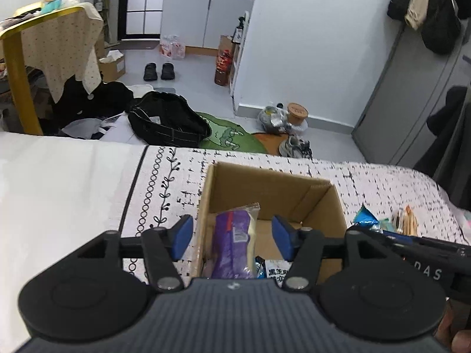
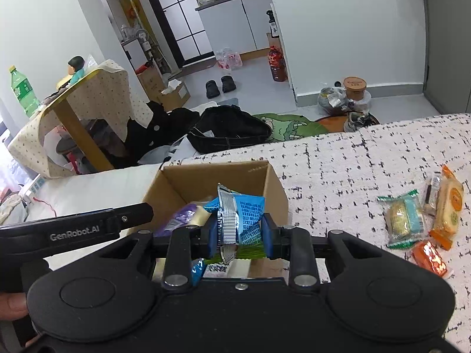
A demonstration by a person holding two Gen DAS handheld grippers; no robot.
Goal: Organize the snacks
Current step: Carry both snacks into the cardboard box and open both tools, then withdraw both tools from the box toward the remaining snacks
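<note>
A brown cardboard box (image 1: 332, 206) stands open on the patterned bed cover; it also shows in the right wrist view (image 2: 273, 188). A purple snack packet (image 1: 232, 241) lies inside it, between the fingers of my open left gripper (image 1: 232, 238), which hovers over the box. My right gripper (image 2: 238, 232) is shut on a blue snack packet (image 2: 244, 214) held just above the box. The purple packet (image 2: 182, 217) lies below it. Several loose snacks (image 2: 412, 220) lie on the cover to the right, and show in the left wrist view (image 1: 382, 220).
The bed's far edge (image 1: 235, 150) drops to a floor with a black bag (image 1: 170, 120), shoes (image 1: 294, 144) and a green rug (image 1: 229, 135). A cloth-draped table (image 2: 79, 108) stands at the left. A plain white sheet (image 1: 59, 191) covers the bed's left part.
</note>
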